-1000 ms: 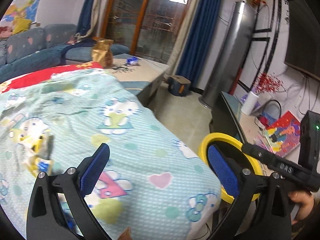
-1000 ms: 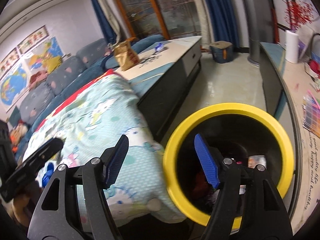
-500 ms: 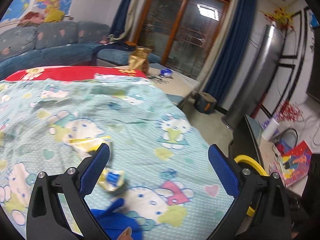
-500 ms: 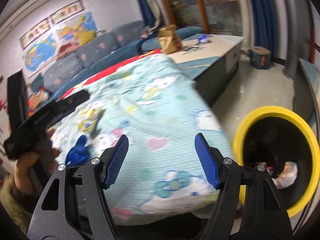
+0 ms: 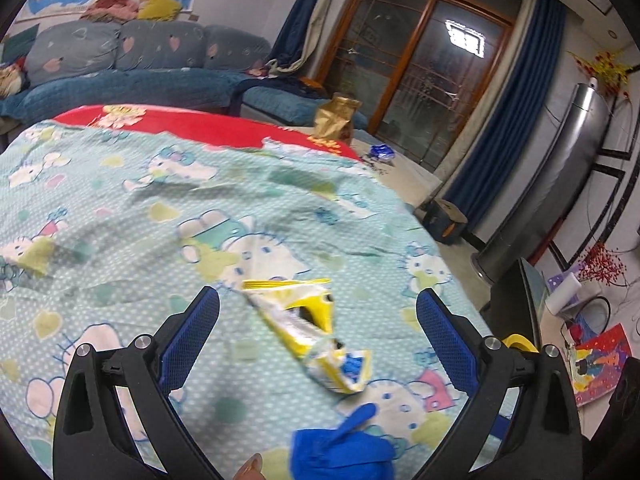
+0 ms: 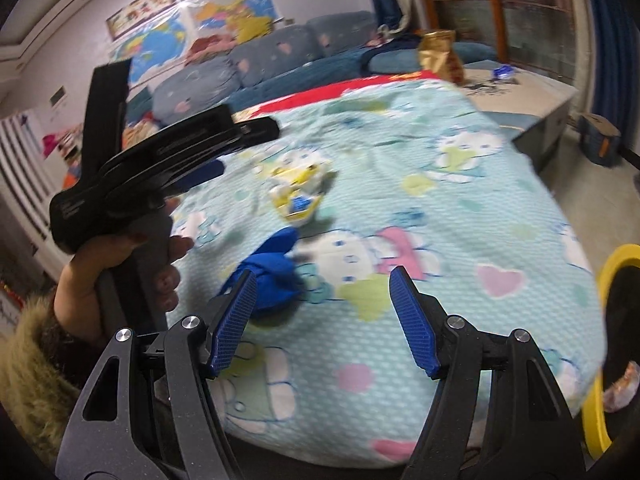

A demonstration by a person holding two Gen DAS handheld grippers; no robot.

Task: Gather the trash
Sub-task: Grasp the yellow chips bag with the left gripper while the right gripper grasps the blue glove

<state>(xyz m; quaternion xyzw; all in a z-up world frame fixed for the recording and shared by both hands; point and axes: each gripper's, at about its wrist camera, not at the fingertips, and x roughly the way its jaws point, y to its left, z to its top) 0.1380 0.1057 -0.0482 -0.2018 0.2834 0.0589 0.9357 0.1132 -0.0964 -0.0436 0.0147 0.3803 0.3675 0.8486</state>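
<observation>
A crumpled yellow and white wrapper [image 5: 312,328] lies on the Hello Kitty blanket [image 5: 160,216]; it also shows in the right wrist view [image 6: 298,190]. A crumpled blue glove [image 5: 340,448] lies just in front of it, also in the right wrist view [image 6: 272,276]. My left gripper [image 5: 318,320] is open and empty, hovering over the wrapper; the right wrist view shows it from the side [image 6: 192,148]. My right gripper [image 6: 324,308] is open and empty, near the blue glove. The yellow-rimmed bin [image 6: 608,344] stands at the right beside the bed, with trash inside.
A gold bag [image 5: 334,118] and a small blue wrapper [image 5: 382,152] sit on the low cabinet [image 6: 532,92] beyond the bed. A blue sofa [image 5: 120,64] lines the back wall. A TV stand with clutter [image 5: 580,320] is at the right.
Both grippers swung left from the bin toward the bed. The left one now sits over the yellow wrapper; the right one now faces the blue glove, with the bin at the frame's right edge.
</observation>
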